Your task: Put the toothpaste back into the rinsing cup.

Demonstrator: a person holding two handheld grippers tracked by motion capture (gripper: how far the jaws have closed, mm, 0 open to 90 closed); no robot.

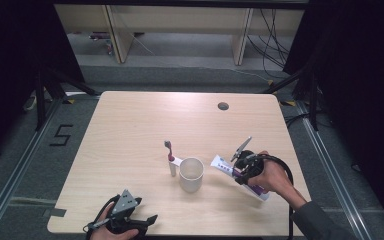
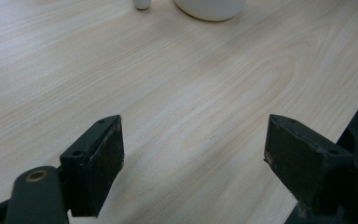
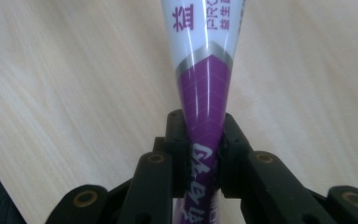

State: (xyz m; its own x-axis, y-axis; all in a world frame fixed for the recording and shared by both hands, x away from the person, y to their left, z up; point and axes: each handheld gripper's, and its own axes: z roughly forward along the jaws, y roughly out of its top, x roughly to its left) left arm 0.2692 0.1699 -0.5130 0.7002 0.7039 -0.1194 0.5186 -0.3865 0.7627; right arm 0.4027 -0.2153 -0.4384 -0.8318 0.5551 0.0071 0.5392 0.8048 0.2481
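While the right gripper (image 1: 240,167) clamps the toothpaste tube (image 3: 205,70), a cup (image 1: 191,173) stands just beside, the left gripper (image 1: 147,220) agape.

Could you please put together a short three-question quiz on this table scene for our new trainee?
1. True or false: the right claw is shut on the toothpaste tube.
2. What stands just left of the white cup in the high view?
3. The left claw is: A open over bare table, B gripping the cup.

Key: 1 true; 2 the toothbrush; 3 A.
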